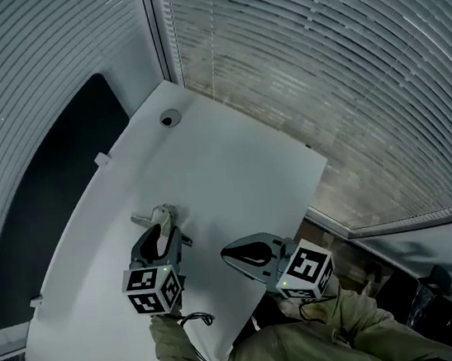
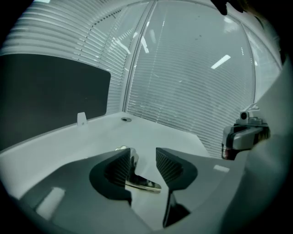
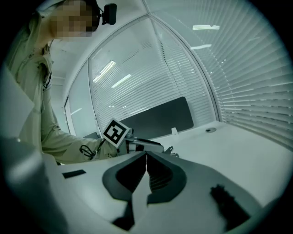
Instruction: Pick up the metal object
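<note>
Nearest the camera, olive sleeves (image 1: 316, 346) hold both tools over a white table (image 1: 231, 158). The right gripper (image 1: 228, 255) hangs near the table's near edge with its jaws pressed together and nothing between them, as the right gripper view (image 3: 146, 160) shows.

The left gripper (image 1: 162, 218) is lowered onto the table with its jaws partly apart. The metal object (image 2: 145, 184) lies in the gap between them. It is a slim, shiny, silvery piece lying flat on the tabletop, with a raised part close against the ribbed pad of the left-hand jaw. The right-hand jaw stands clear of it, with bare table showing between, so the pads do not clamp it. From the head view its ends stick out on either side of the jaws (image 1: 140, 221).

Beyond the jaw tips the tabletop runs on to a small white tab (image 1: 103, 158) and a round hole (image 1: 168, 118) near the far corner. Behind that are a dark panel (image 1: 53, 200) and pale slatted blinds (image 1: 320, 79).
</note>
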`<state>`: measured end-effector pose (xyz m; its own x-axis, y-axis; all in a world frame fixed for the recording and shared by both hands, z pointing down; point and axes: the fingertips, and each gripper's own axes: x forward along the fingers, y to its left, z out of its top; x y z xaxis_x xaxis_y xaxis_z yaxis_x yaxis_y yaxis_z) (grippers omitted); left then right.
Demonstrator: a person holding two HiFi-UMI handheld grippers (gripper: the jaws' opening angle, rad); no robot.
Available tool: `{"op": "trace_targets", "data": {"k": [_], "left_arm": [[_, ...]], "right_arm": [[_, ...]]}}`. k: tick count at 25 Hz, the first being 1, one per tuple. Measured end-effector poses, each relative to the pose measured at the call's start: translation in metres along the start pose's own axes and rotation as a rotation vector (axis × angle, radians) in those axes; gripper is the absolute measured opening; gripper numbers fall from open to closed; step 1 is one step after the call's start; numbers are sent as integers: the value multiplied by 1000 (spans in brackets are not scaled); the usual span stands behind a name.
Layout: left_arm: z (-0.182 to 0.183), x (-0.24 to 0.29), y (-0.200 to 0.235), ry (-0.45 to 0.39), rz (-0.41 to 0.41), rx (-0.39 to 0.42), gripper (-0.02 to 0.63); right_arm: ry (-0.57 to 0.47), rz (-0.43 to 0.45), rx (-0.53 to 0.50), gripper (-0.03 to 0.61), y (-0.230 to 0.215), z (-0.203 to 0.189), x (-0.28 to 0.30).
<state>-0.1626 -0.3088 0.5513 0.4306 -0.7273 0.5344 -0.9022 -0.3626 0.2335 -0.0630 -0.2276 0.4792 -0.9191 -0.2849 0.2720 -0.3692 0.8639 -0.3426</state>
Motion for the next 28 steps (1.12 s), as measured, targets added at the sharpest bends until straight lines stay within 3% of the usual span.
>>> {"op": "trace_targets", "data": {"k": [4,7,12,15,22,28], "left_arm": [[-2,25,27,45,28,-8,266],[-9,44,32,111,4,19,359],[-28,66,40,203,26,36,362],[-30,71,48,202,68,52,352],[-31,71,39,211,39,142,308],[-15,61,29,137,33,101,304]], "right_arm": [[13,18,25,5,-7,-6,17],[23,24,46,5,-9,-10,24],[34,23,79,5,-17,-16,32],[27,18,102,5,-20,-17,35],[25,10,115,5,-21,-20,36],[11,-7,95,5,-23,-12,31]]}}
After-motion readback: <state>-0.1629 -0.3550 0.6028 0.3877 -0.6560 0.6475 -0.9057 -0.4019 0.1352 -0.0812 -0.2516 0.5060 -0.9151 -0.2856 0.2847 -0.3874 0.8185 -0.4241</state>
